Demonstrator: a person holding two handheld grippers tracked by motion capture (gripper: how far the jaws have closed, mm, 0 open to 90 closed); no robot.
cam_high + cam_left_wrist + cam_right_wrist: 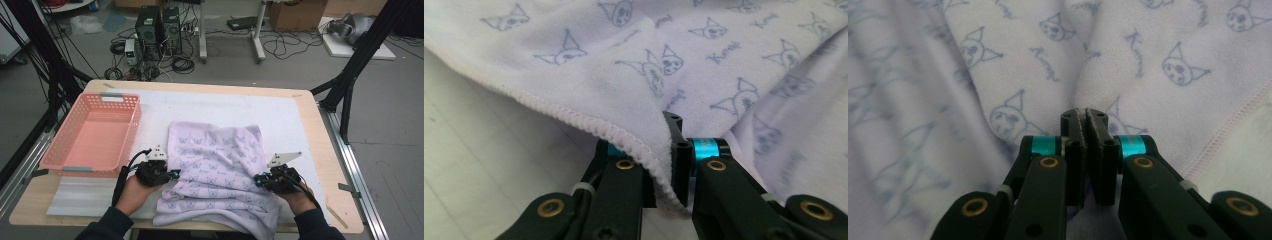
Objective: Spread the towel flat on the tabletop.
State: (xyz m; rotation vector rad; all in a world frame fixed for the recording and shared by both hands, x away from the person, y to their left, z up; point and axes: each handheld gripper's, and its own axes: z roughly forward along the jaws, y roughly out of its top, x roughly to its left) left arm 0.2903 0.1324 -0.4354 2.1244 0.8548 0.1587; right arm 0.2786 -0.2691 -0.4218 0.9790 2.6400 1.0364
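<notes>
The left gripper (172, 174) pinches the hemmed left edge of the cloth (220, 170). In the left gripper view the gripper (664, 150) has its jaws pressed together on a fold of the stitched hem, which runs away up and to the left from the pads. The right gripper (258, 180) pinches the cloth (1048, 65) near its right edge; in the right gripper view the gripper (1086, 122) has its jaws pressed tight together with the fabric bunched between and below them.

The cloth (704, 60), pale lilac with a small cat-face print, lies rumpled between the two grippers on a white mat (280, 110), its near edge hanging over the table (320, 150) edge. A pink basket (67, 145) sits just beyond and to the left of the left gripper, apart from the cloth.
</notes>
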